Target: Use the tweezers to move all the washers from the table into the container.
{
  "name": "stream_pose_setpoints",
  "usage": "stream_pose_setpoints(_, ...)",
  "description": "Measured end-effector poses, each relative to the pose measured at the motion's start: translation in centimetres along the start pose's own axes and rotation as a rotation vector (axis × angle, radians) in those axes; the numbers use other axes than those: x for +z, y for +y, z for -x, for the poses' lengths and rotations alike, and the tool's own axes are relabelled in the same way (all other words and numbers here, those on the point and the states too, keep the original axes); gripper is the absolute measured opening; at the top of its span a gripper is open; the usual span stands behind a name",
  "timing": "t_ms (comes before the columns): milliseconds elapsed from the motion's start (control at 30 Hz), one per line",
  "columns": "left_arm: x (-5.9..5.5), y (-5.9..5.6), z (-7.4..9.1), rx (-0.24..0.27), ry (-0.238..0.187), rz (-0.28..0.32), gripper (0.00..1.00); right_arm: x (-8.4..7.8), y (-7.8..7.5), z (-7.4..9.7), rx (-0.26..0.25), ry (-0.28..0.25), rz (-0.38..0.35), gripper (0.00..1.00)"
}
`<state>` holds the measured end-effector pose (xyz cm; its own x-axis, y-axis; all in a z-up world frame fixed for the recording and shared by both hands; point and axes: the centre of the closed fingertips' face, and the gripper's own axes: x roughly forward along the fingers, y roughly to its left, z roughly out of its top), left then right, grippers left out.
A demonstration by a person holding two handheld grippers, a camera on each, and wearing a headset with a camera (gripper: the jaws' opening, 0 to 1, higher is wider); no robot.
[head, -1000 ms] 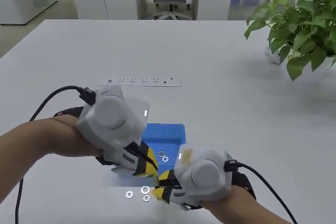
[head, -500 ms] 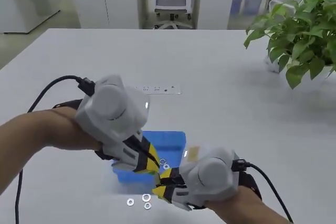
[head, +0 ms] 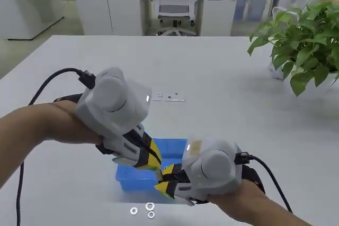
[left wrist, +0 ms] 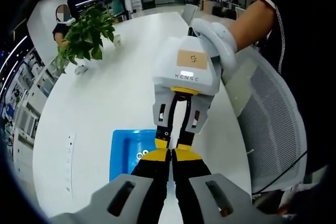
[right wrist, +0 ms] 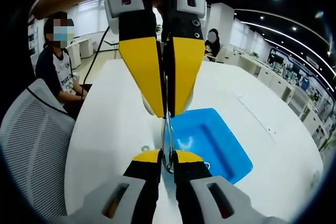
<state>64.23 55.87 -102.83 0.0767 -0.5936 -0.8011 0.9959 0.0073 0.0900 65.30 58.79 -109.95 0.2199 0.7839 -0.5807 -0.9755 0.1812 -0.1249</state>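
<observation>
Quick update from the bench: over the last second we'd pulled both claws away from the loose washers (head: 150,206) and carried them up over the blue tub (head: 130,179). A second earlier the tips had been right down beside those washers. Now the tips hung above the tub's near side, with the washers left on the table (head: 228,93) just in front of it. Our head had tipped up a bit too, so some of that shift was only the camera.

The left claw (head: 151,156) was pinched tight on the tweezers (right wrist: 167,124), and the right claw (head: 166,183) was closed narrow around them, squeezing.

We counted three washers on the table, same as before. We couldn't tell whether the tweezers carried one, since the tips were hidden. A few others already lay in the tub. Our guess was a drop-off or a missed grab, with at least three trips left.
</observation>
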Motion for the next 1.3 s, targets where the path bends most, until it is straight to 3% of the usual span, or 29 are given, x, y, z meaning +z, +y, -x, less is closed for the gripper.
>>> stream_pose_setpoints(333, -0.1, 1.6, 0.3, 0.019, 0.009, -0.014, 0.06, 0.5, -1.9, -0.5, -0.012, -0.016, -0.003, 0.1)
stream_pose_setpoints(633, -0.5, 3.0, -0.3, 0.031, 0.026, -0.028, 0.06, 0.1, -3.2, -1.4, -0.011, -0.015, -0.013, 0.1)
stream_pose_setpoints(967, -2.0, 3.8, -1.6, 0.024, 0.05, -0.013, 0.06, -1.1, -3.7, -2.9, 0.004, 0.005, -0.036, 0.1)
stream_pose_setpoints(1300, -2.5, 4.5, -2.4, 0.016, 0.049, -0.004, 0.06, -2.0, -4.3, -3.5, 0.008, 0.018, -0.056, 0.11)
